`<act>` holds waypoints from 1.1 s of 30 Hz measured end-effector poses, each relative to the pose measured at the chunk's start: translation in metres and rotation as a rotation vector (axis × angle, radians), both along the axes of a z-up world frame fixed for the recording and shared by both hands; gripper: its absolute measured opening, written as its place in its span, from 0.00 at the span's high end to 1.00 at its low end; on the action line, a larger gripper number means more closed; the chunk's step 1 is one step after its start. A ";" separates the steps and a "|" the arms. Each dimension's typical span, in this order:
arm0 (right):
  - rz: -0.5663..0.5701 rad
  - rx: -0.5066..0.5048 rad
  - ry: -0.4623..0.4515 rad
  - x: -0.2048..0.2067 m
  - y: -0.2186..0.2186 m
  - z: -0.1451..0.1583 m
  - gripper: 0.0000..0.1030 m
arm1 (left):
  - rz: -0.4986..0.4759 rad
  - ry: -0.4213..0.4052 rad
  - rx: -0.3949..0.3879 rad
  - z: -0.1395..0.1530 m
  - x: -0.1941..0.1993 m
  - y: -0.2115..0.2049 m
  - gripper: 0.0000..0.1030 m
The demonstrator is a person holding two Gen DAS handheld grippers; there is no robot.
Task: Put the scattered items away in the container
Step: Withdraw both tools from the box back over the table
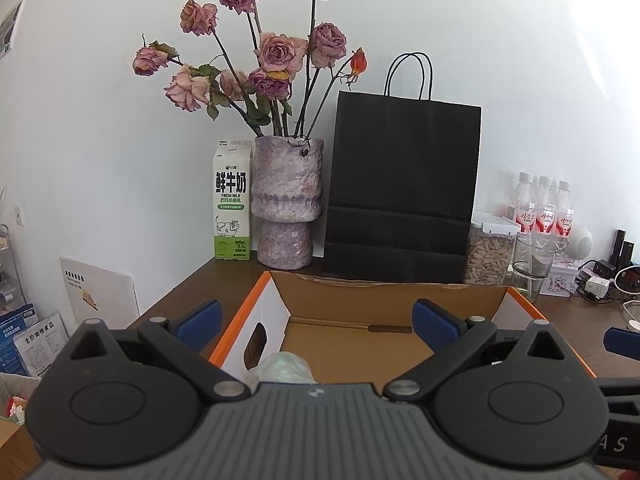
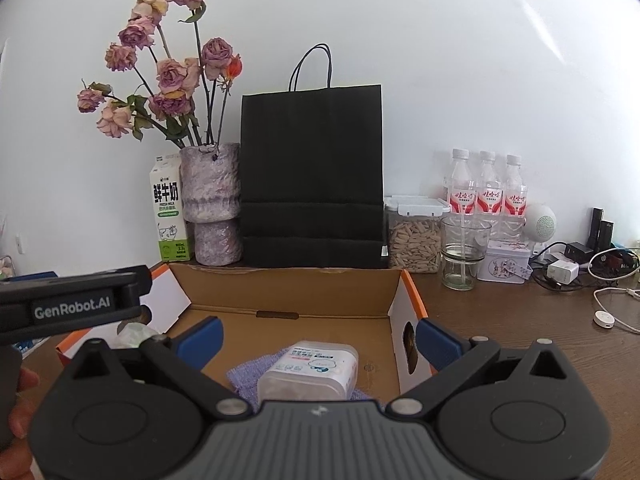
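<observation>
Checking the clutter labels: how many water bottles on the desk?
3. The water bottles stand in a row at the wall, right of the seed jar: left, middle, right. None seems hidden.

The left gripper (image 1: 316, 322) hangs with its jaws spread wide over an open cardboard box with orange edges (image 1: 404, 300) on the dark wooden worktop (image 1: 224, 276). A pale crumpled plastic bag (image 1: 282, 368) lies inside the box.

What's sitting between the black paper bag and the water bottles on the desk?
A clear lidded jar of seeds stands between the black paper bag and the water bottles, with a drinking glass just in front; the right wrist view shows it best.
</observation>
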State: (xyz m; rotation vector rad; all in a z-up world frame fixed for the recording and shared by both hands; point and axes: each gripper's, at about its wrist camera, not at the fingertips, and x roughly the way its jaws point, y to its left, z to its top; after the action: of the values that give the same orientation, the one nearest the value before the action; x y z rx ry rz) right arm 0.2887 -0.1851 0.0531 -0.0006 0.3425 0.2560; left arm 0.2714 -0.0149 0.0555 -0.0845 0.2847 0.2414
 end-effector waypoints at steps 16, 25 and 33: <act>0.014 -0.004 -0.080 -0.034 -0.003 0.011 0.00 | -0.021 -0.106 -0.028 0.006 -0.028 -0.003 0.00; 0.027 -0.012 -0.104 -0.053 -0.002 0.022 0.00 | -0.037 -0.148 -0.025 0.028 -0.055 -0.007 0.00; 0.056 -0.042 -0.130 -0.087 -0.002 0.029 0.00 | -0.045 -0.129 -0.026 0.038 -0.081 0.004 0.00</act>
State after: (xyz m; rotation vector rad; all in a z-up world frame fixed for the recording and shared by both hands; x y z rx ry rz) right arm 0.2022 -0.1872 0.0816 -0.0676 0.2187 0.3030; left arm 0.1907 -0.0114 0.0938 -0.1186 0.1616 0.1865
